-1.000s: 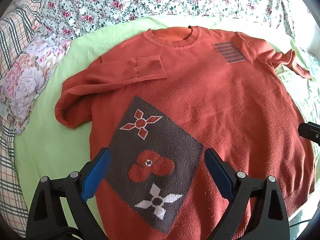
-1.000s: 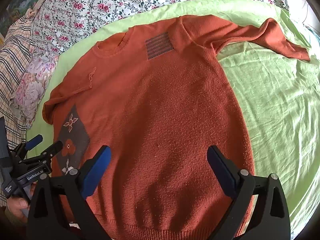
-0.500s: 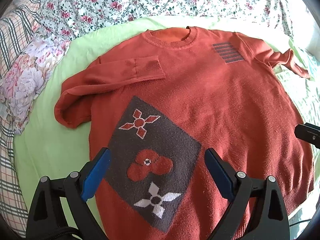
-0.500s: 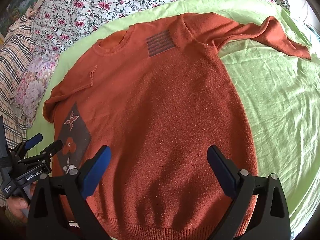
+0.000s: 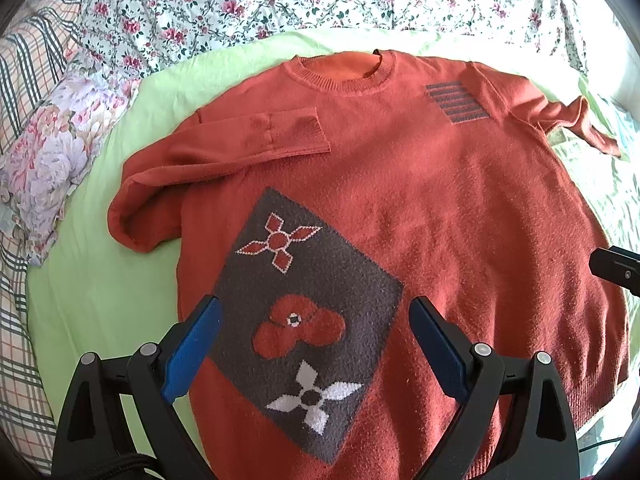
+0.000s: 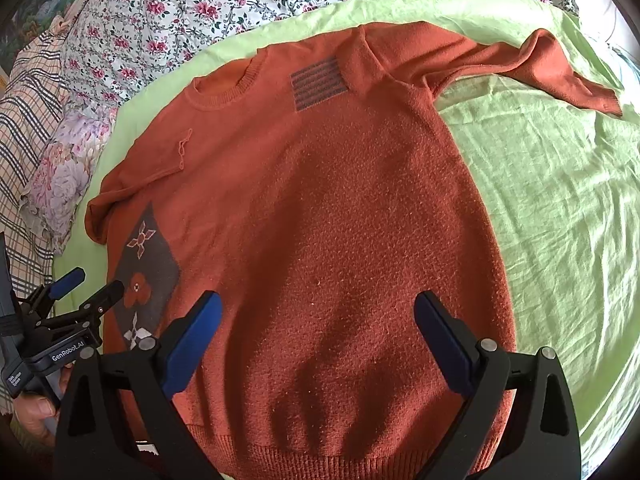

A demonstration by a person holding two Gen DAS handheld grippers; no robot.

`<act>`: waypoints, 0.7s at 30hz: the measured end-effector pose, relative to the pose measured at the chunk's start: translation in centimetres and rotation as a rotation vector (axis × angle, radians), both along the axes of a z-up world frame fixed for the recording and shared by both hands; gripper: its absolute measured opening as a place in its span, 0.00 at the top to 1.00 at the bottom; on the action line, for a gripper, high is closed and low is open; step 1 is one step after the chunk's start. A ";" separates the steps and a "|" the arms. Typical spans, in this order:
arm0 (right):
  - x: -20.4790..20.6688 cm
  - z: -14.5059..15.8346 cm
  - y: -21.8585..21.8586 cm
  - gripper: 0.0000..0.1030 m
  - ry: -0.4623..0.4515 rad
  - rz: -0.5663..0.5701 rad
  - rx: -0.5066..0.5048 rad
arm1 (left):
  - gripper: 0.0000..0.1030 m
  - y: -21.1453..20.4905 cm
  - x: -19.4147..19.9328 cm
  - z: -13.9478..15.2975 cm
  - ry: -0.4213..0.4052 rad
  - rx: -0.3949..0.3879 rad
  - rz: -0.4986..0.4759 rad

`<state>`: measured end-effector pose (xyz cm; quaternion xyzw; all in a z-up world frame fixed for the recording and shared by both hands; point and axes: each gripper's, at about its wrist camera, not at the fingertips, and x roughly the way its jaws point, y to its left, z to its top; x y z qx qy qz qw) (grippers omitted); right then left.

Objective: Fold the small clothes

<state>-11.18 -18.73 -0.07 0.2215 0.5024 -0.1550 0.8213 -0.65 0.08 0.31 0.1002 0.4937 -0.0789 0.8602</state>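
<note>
Sweater [image 5: 440,208] lies flat on the green sheet [image 5: 100,292] of our bed, one sleeve [image 5: 248,144] folded across it. Flowery pillows [image 6: 64,168] sit beside it. Our left tool [image 5: 312,320] and right tool [image 6: 316,320] are spread wide, holding nothing.

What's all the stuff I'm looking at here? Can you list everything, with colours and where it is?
Sweater: one, rust orange with a grey flower panel and a grey striped patch, spread flat on the green sheet; one sleeve folded across the chest, the other sleeve stretched out to the side.
Green sheet: one, light green, wrinkled, under the sweater.
Floral cover: one, white with pink roses, beyond the sheet.
Floral pillow: one, pale lilac and pink, at the left of the sweater.
Plaid cloth: one, beige with dark lines, far left edge.
Left gripper: one, black with blue pads, open, over the flower panel.
Right gripper: one, black with blue pads, open, over the sweater's lower body.
</note>
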 end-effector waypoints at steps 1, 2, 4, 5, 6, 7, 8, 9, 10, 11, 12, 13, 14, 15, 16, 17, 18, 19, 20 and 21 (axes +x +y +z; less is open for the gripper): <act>0.0 -0.1 0.0 0.06 -0.003 0.000 -0.001 | 0.08 0.0 0.0 0.0 -0.001 -0.001 0.002; 0.0 -0.1 0.0 0.06 -0.005 0.001 -0.003 | 0.08 0.1 -0.1 -0.2 -0.003 -0.006 0.004; 0.0 -0.2 0.0 0.06 -0.017 0.000 -0.019 | 0.08 0.1 -0.1 -0.3 -0.010 0.001 0.009; 0.0 -0.3 0.0 0.06 -0.020 0.001 -0.024 | 0.08 0.1 0.0 -0.3 -0.004 -0.005 0.011; 0.0 -0.3 0.0 0.06 -0.019 0.001 -0.026 | 0.08 0.1 0.1 -0.3 0.003 -0.010 0.012; 0.1 -0.3 0.0 0.06 -0.020 0.002 -0.028 | 0.08 0.1 0.1 -0.4 0.003 -0.009 0.013; 0.1 -0.3 -0.1 0.06 -0.021 0.001 -0.031 | 0.08 0.0 0.2 -0.4 0.005 -0.010 0.013; 0.1 -0.3 -0.2 0.06 -0.020 0.002 -0.035 | 0.08 -0.1 0.2 -0.4 0.007 -0.012 0.014; 0.1 -0.2 -0.4 0.06 -0.019 0.001 -0.035 | 0.08 -0.1 0.2 -0.5 0.009 -0.013 0.014; 0.1 -0.2 -0.6 0.06 -0.020 -0.002 -0.033 | 0.08 -0.2 0.2 -0.6 0.006 -0.007 0.014; 0.1 -0.1 -0.7 0.06 -0.020 -0.004 -0.033 | 0.08 -0.3 0.2 -0.6 0.007 -0.006 0.014; 0.1 -0.1 -1.0 0.06 -0.020 -0.009 -0.033 | 0.08 -0.5 0.2 -0.7 0.009 -0.005 0.014; 0.0 -0.1 -1.2 0.06 -0.020 -0.015 -0.028 | 0.08 -0.5 0.2 -0.7 0.005 -0.001 0.014; 0.0 0.0 -1.5 0.06 -0.020 -0.021 -0.026 | 0.08 -0.6 0.3 -0.8 0.006 0.000 0.015; 0.0 0.0 -1.8 0.06 -0.022 -0.026 -0.029 | 0.08 -0.7 0.4 -0.9 0.002 0.004 0.016; -0.1 0.0 -2.0 0.06 -0.022 -0.033 -0.022 | 0.08 -0.8 0.5 -0.9 0.001 0.006 0.017; -0.1 0.0 -2.5 0.06 -0.022 -0.042 -0.015 | 0.08 -0.9 0.7 -0.9 0.004 0.005 0.020; -0.3 0.0 -3.1 0.06 -0.024 -0.056 -0.010 | 0.08 -0.9 0.8 -0.9 0.006 0.003 0.022; -0.5 0.1 -3.7 0.06 -0.026 -0.071 -0.007 | 0.08 -1.0 0.8 -1.0 0.009 0.001 0.023; -0.6 0.0 -4.0 0.06 -0.026 -0.079 0.005 | 0.08 -1.1 1.0 -1.0 0.009 -0.001 0.025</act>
